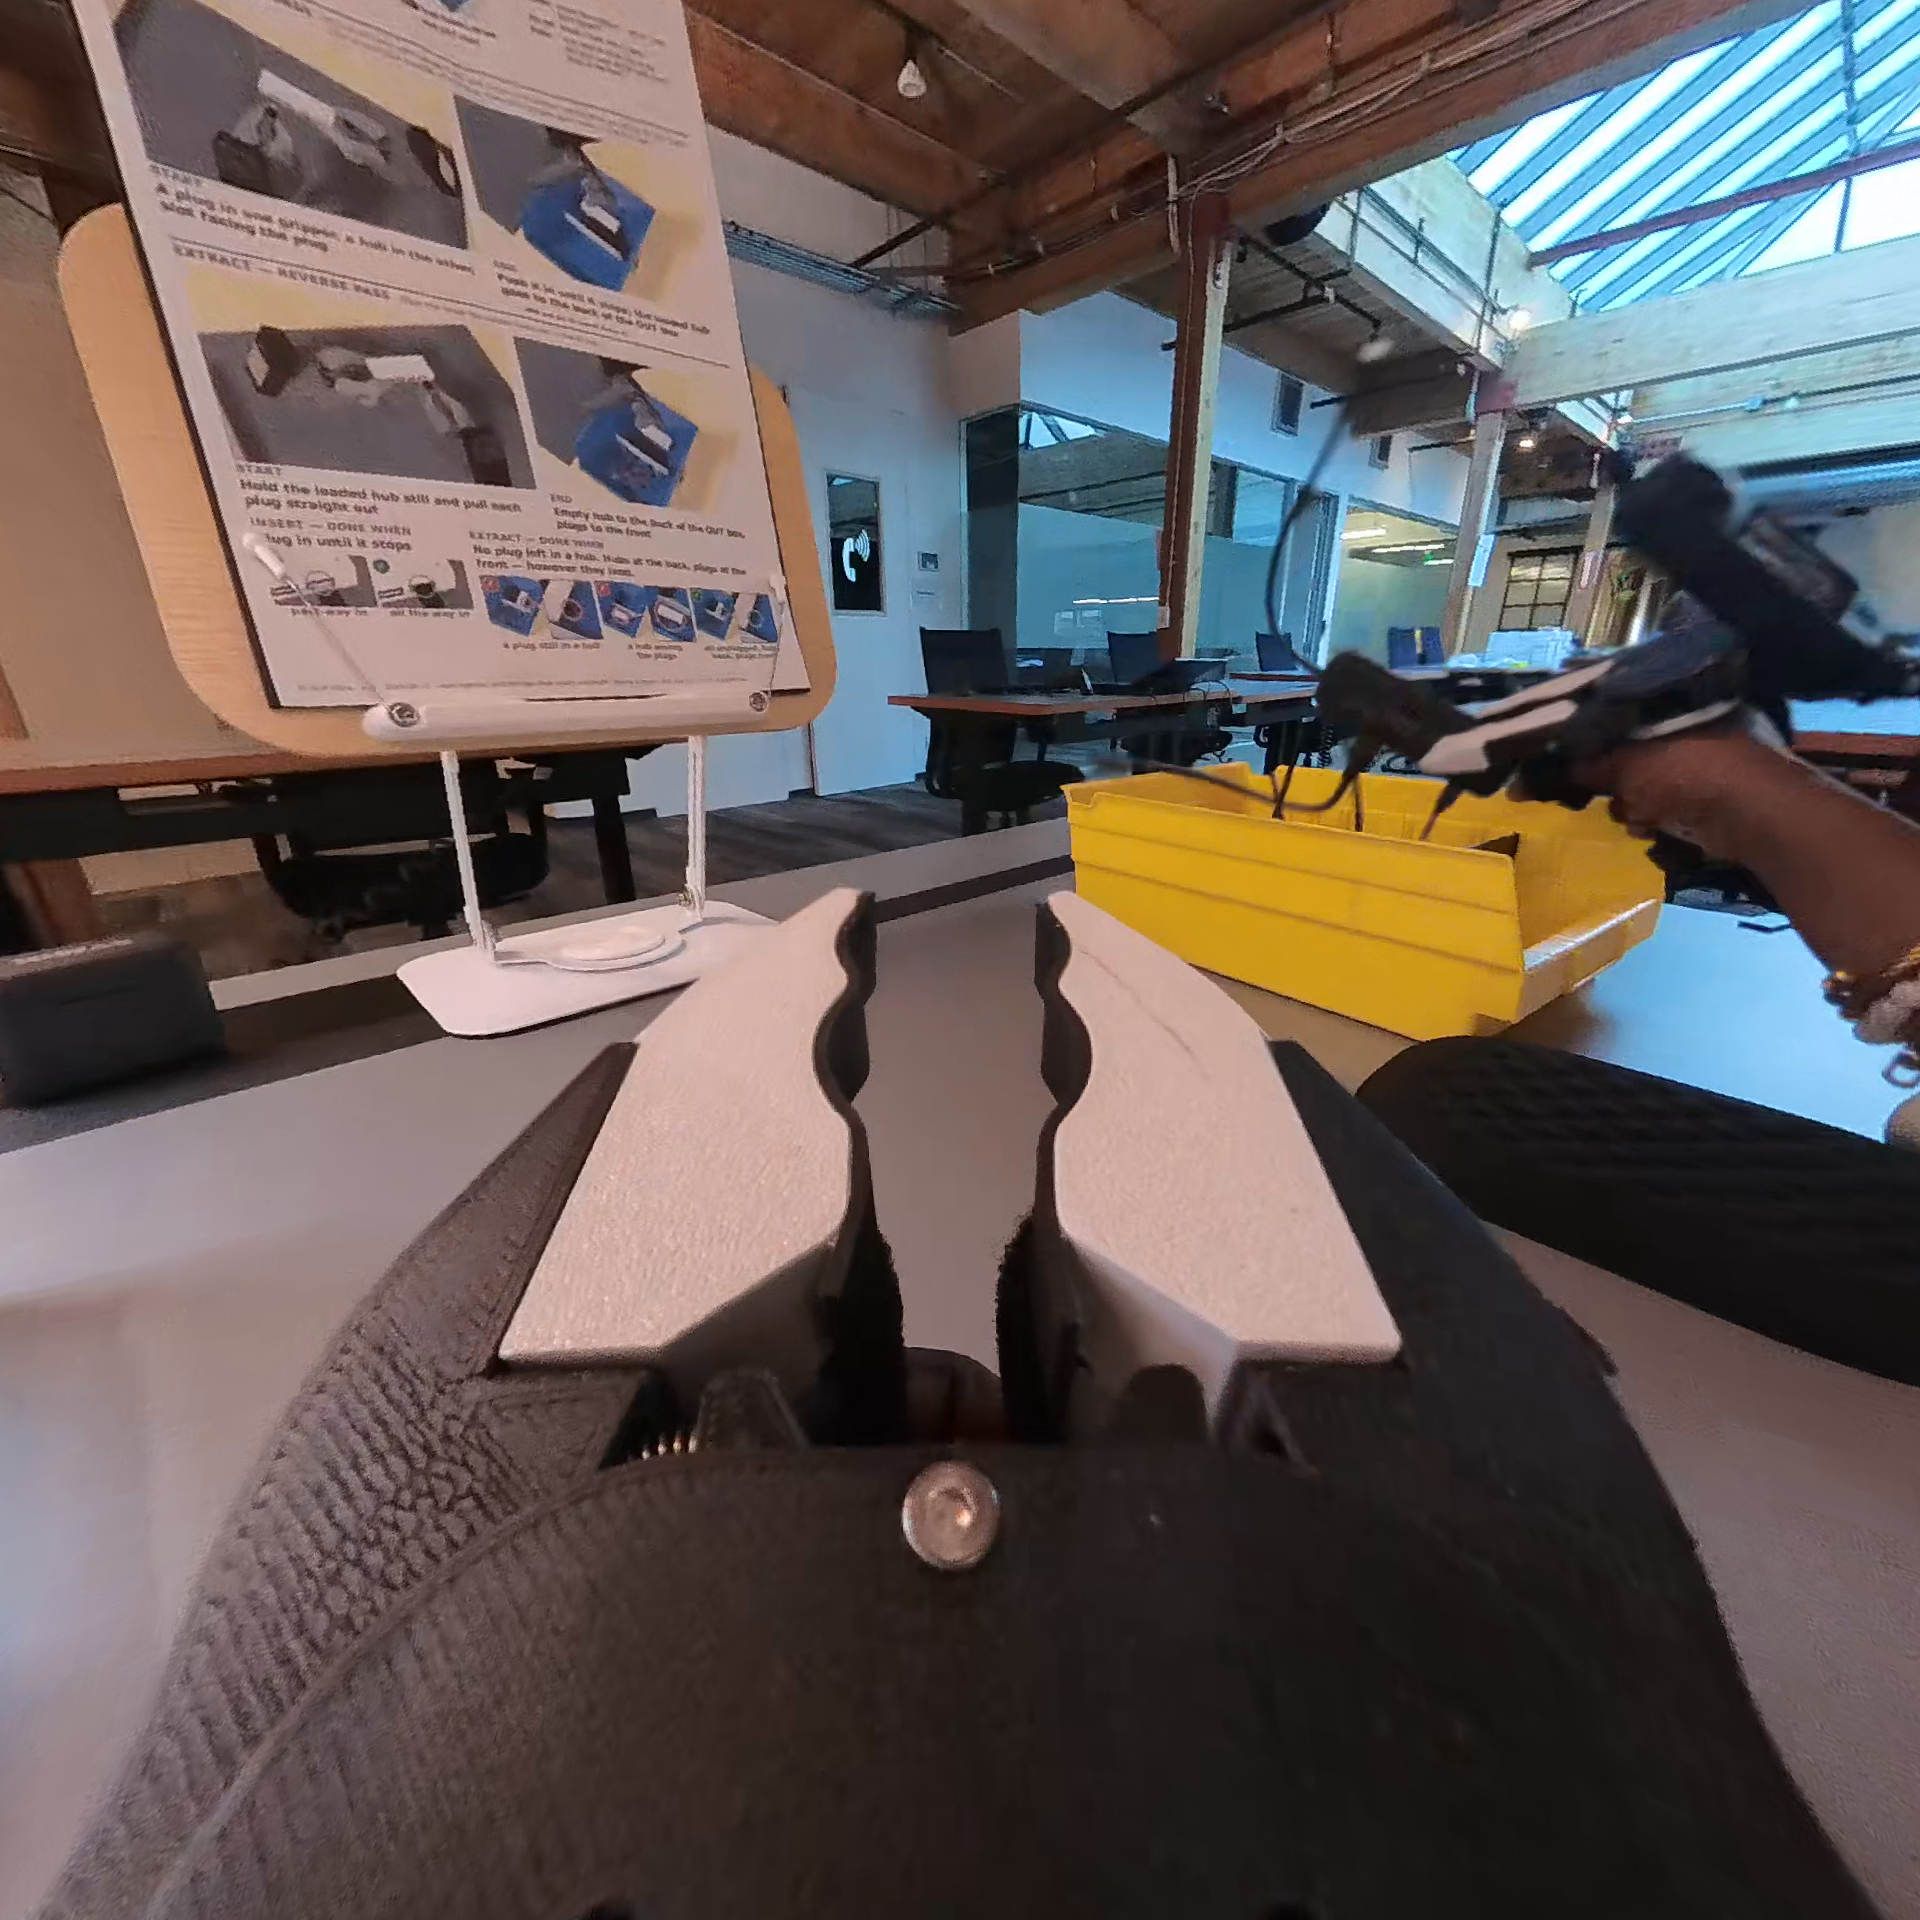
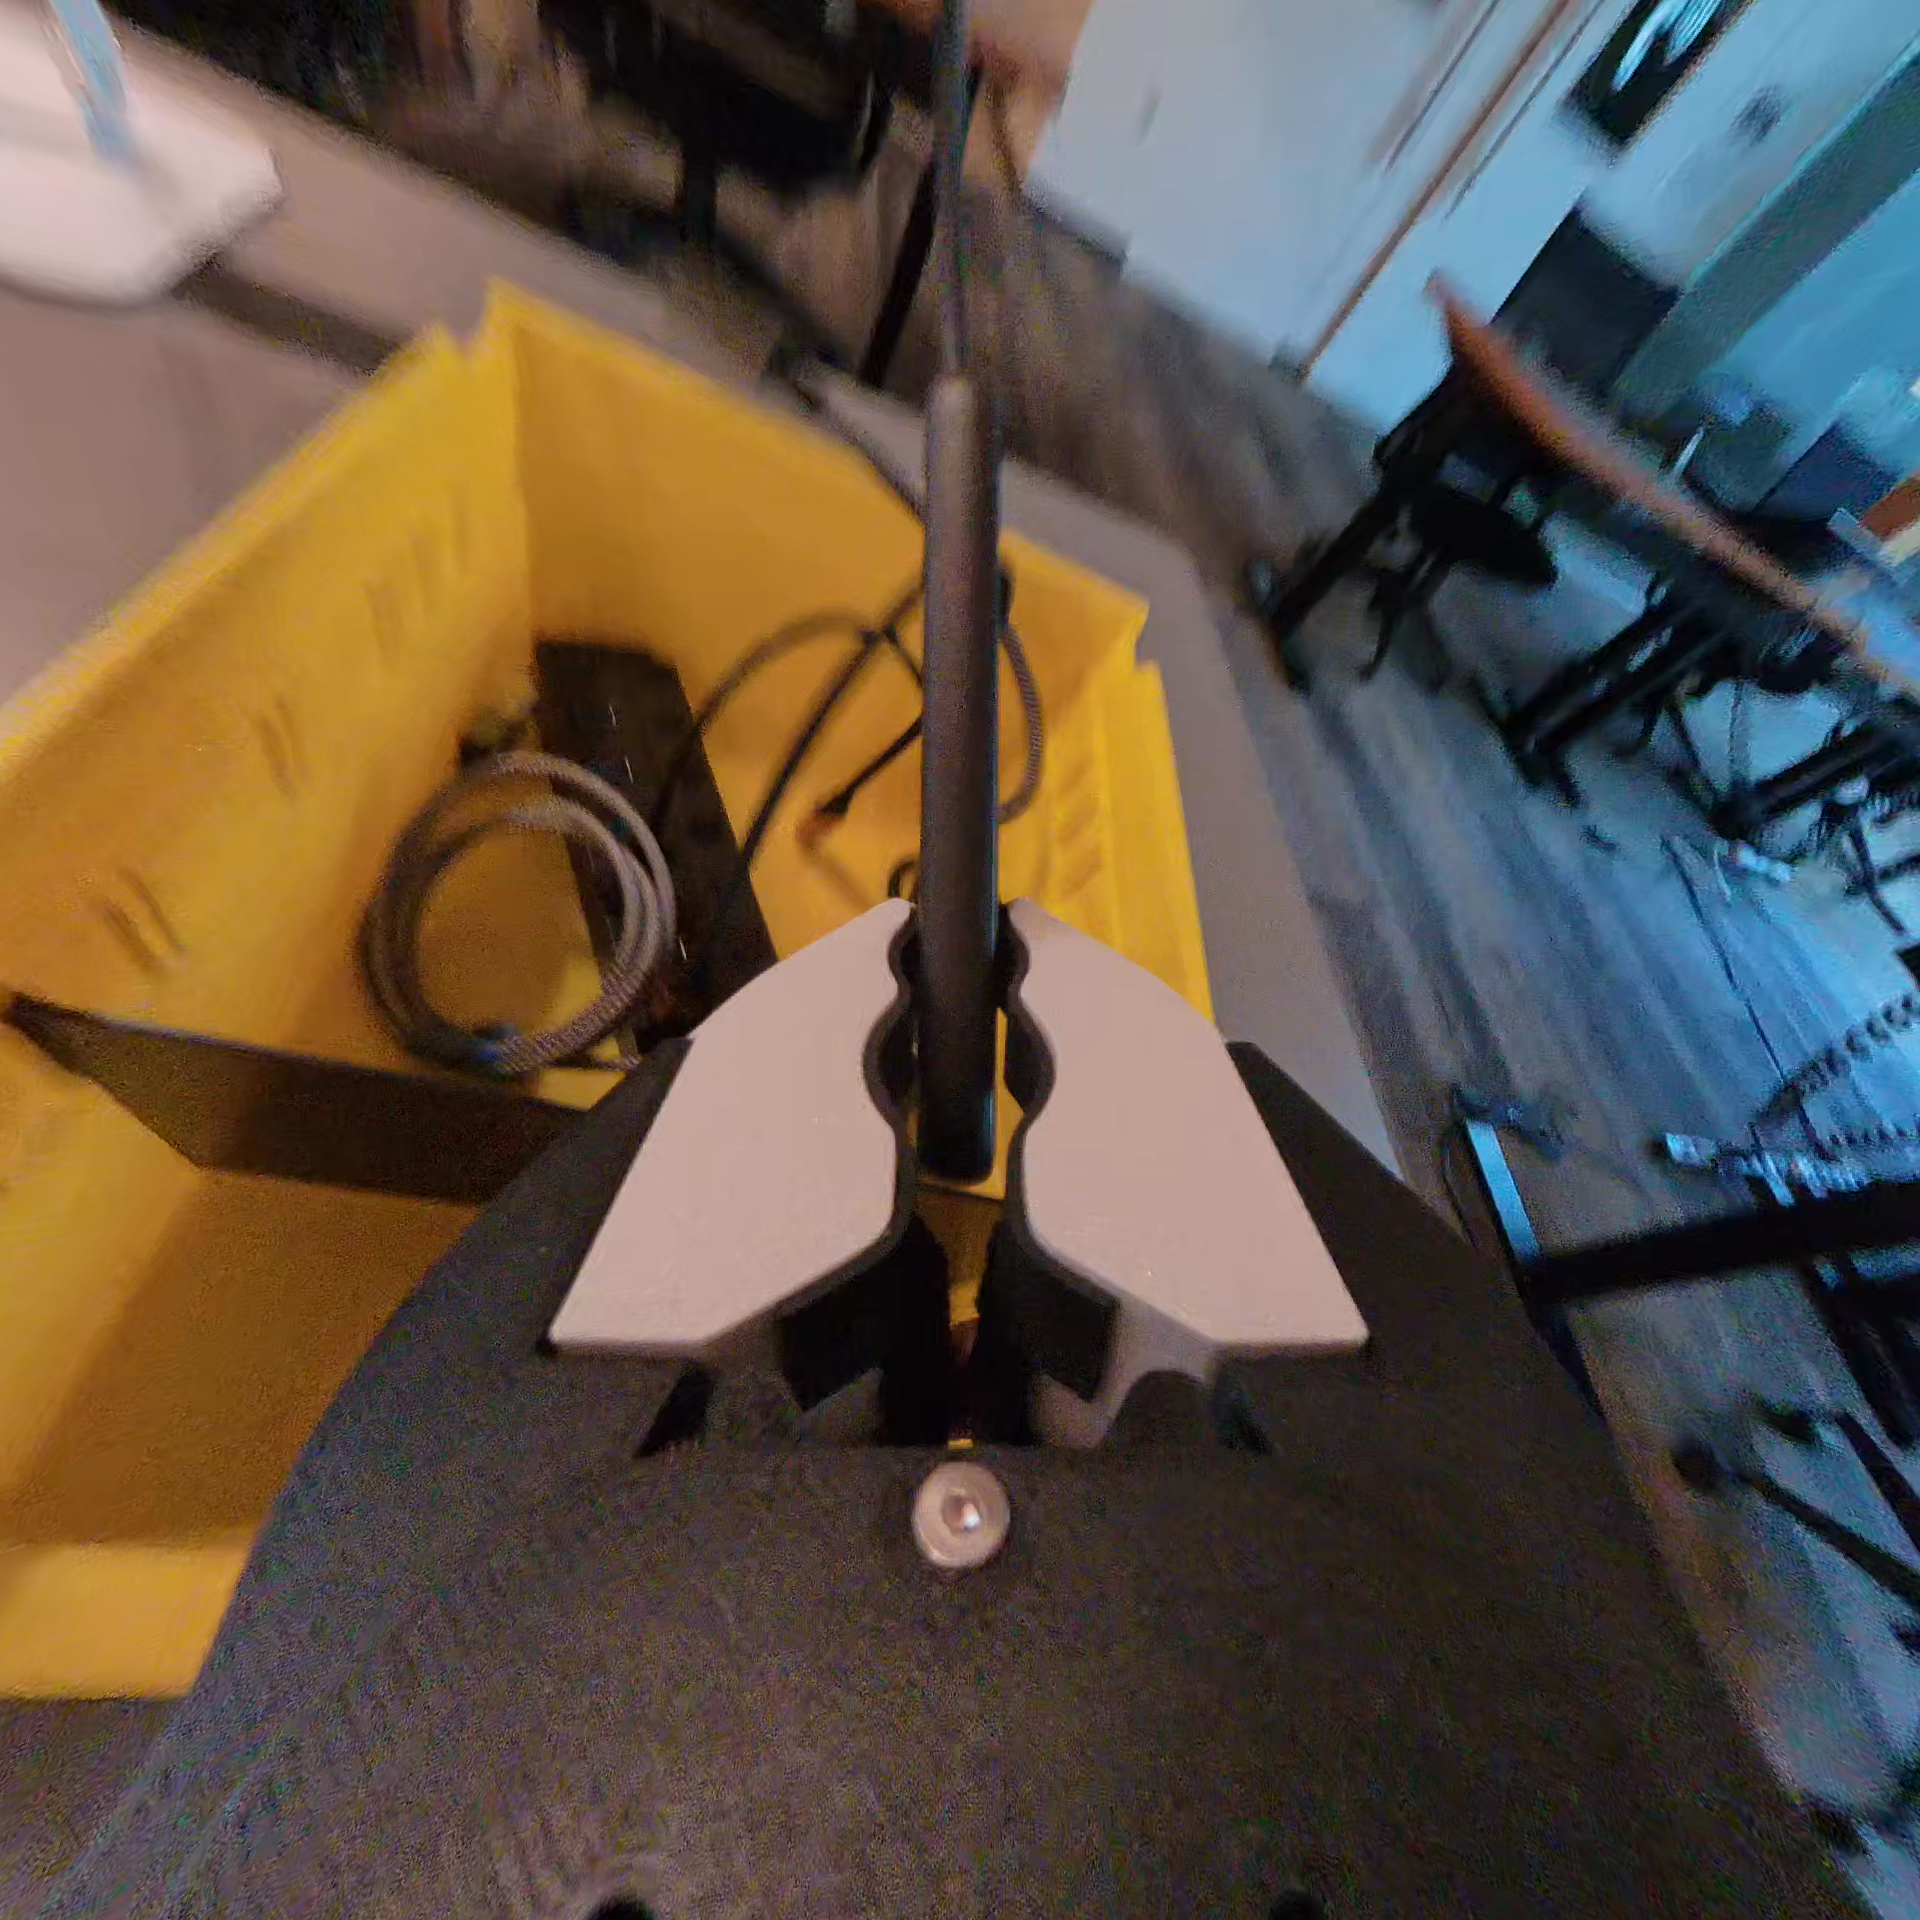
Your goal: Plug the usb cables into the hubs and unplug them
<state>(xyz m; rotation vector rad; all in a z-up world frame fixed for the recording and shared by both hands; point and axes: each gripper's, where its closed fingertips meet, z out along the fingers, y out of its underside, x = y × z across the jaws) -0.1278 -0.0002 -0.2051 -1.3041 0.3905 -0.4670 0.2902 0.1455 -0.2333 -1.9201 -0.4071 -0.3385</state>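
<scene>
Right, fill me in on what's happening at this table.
A person is working with two handheld grippers over a grey table. The right gripper is shut on a slim dark hub, held above a yellow bin that contains coiled cables; thin black cables dangle from the hub in the left wrist view. The left gripper is open and empty, hanging over the table near an instruction sheet on a stand. Nothing is being plugged in just now.
</scene>
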